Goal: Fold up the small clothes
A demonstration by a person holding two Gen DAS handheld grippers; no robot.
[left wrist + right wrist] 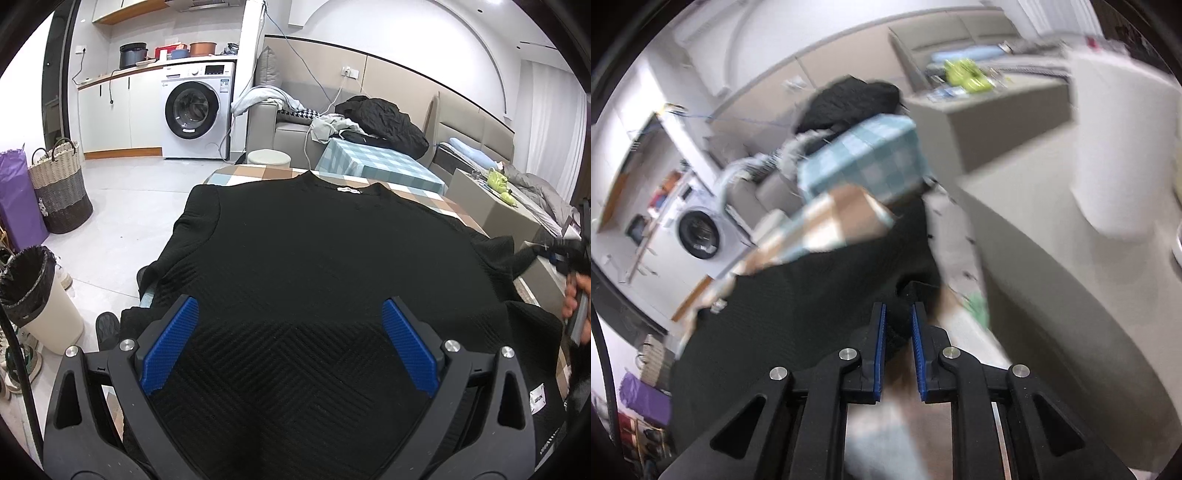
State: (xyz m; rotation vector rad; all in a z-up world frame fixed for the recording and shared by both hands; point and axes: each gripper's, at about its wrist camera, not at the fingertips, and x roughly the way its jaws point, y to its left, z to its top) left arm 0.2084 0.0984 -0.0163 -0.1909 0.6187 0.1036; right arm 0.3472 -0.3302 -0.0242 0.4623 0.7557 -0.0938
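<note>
A black textured sweater (332, 258) lies spread flat on a checkered table (251, 173), its collar at the far side. My left gripper (290, 315) hovers over the sweater's near hem, jaws wide apart, nothing between the blue pads (170, 343). In the blurred right wrist view my right gripper (898, 314) is shut on a fold of the sweater's (812, 295) right sleeve, with black cloth pinched between its blue pads (916, 332). From the left wrist view, that gripper (574, 254) shows at the far right edge, gripped in a hand (572, 295), with the sleeve lifted toward it.
A second table with a blue checkered cloth (376, 162) stands behind, beside a grey sofa (295, 125) piled with clothes. A washing machine (195, 110), woven basket (61, 184) and lined bin (37, 295) stand to the left. A grey box (495, 210) sits at the right.
</note>
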